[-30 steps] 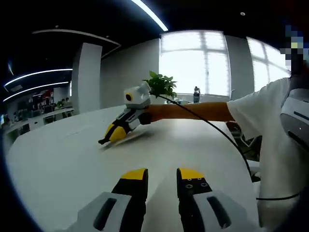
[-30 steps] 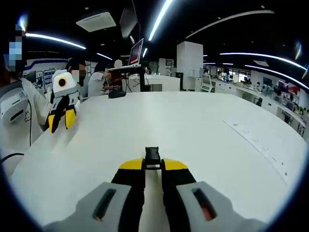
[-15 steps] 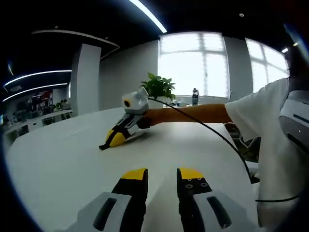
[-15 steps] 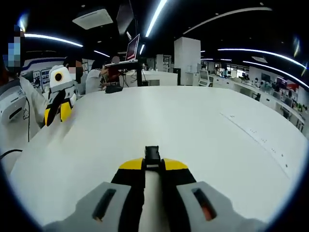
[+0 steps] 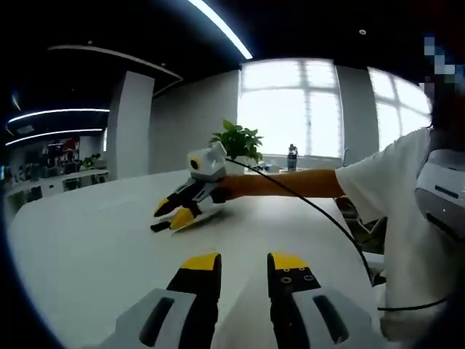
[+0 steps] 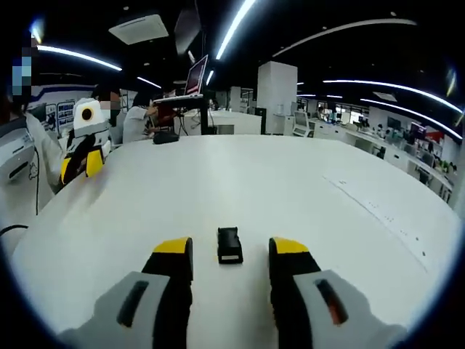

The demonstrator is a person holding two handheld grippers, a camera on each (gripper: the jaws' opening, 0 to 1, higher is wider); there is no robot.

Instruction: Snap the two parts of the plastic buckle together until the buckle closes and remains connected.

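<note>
In the right gripper view, the right gripper (image 6: pixel 229 254) with yellow-tipped black jaws stands spread wide and holds nothing; the small black plastic buckle (image 6: pixel 229 245) lies free on the white round table (image 6: pixel 290 189), between the two jaw tips at 12 o'clock from the gripper and touching neither jaw. It looks like one compact piece, so I judge that the two parts are probably already snapped together and the jaws are apart so that the buckle can rest by itself, but the seam is too small to tell for sure. At 10 o'clock, well apart from it, the left gripper (image 6: pixel 76 166) hangs near the table edge. In the left gripper view, the left gripper (image 5: pixel 244 265) has its jaws a little apart with only bare table between them, gripping nothing. The right gripper (image 5: pixel 174 212) is at 11 o'clock there, low over the table with jaws parted, a black cable (image 5: pixel 320 218) running back from it; behind it stands a green potted plant (image 5: pixel 238 139).
</note>
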